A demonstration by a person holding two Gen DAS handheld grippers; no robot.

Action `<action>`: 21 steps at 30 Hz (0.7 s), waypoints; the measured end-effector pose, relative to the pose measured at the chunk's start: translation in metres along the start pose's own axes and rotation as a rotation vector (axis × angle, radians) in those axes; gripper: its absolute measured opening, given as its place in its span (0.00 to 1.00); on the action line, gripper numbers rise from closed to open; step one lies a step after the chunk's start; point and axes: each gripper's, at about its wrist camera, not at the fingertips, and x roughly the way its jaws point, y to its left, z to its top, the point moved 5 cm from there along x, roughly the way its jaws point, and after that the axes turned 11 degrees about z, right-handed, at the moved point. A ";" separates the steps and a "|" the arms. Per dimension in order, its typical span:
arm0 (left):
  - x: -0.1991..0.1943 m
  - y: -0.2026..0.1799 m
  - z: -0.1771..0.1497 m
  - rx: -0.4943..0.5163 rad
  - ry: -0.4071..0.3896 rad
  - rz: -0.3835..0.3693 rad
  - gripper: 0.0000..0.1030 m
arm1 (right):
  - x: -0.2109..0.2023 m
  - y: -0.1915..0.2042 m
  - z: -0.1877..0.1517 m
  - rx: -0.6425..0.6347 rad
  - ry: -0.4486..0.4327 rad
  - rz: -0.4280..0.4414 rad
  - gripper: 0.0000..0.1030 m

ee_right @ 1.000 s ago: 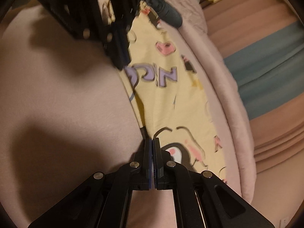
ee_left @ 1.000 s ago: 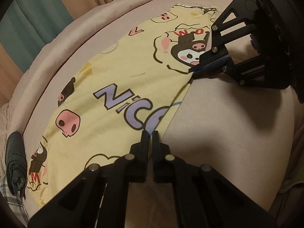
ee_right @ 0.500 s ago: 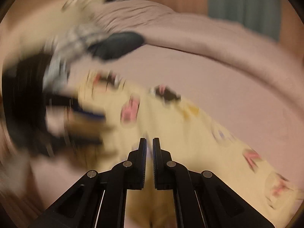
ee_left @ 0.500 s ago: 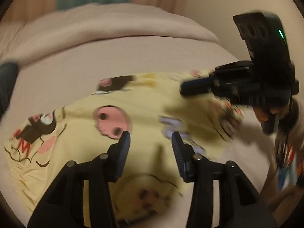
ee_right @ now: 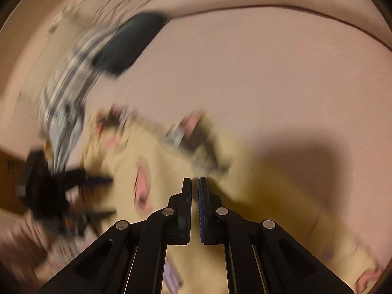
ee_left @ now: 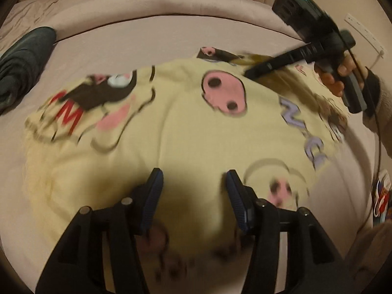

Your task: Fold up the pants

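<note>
Yellow pants (ee_left: 171, 134) printed with cartoon faces and letters lie spread on the pink bed sheet (ee_left: 147, 39). My left gripper (ee_left: 193, 174) hovers over their near part. Its jaws are opening, with nothing pressed between the blue pads and only the cloth below them. My right gripper (ee_left: 250, 73), held by a hand (ee_left: 340, 76), points down at the far right part of the pants. In its own blurred view the right gripper (ee_right: 194, 180) is shut, with no cloth seen between the pads, above the pants (ee_right: 159, 171). The left gripper (ee_right: 98, 196) shows blurred at the left.
A dark grey rolled garment (ee_left: 22, 66) lies at the left of the bed, next to a plaid cloth (ee_right: 66, 93). A rolled pink duvet (ee_left: 147, 2) runs along the back. A power strip (ee_left: 362, 31) and a cable (ee_left: 378, 147) are at the right.
The left gripper, shut at the pants' edge before, has opened. Both hands have swung and rolled across the pants. The right gripper has stayed shut.
</note>
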 end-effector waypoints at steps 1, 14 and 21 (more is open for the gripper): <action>-0.003 0.002 -0.006 -0.008 -0.001 -0.003 0.51 | 0.004 0.006 -0.009 -0.041 0.034 -0.002 0.04; -0.005 0.011 -0.015 -0.055 -0.006 -0.026 0.51 | -0.012 -0.024 0.052 0.174 -0.111 -0.042 0.47; -0.011 0.021 -0.020 -0.049 -0.006 -0.039 0.51 | 0.013 -0.016 0.058 0.139 -0.020 0.022 0.34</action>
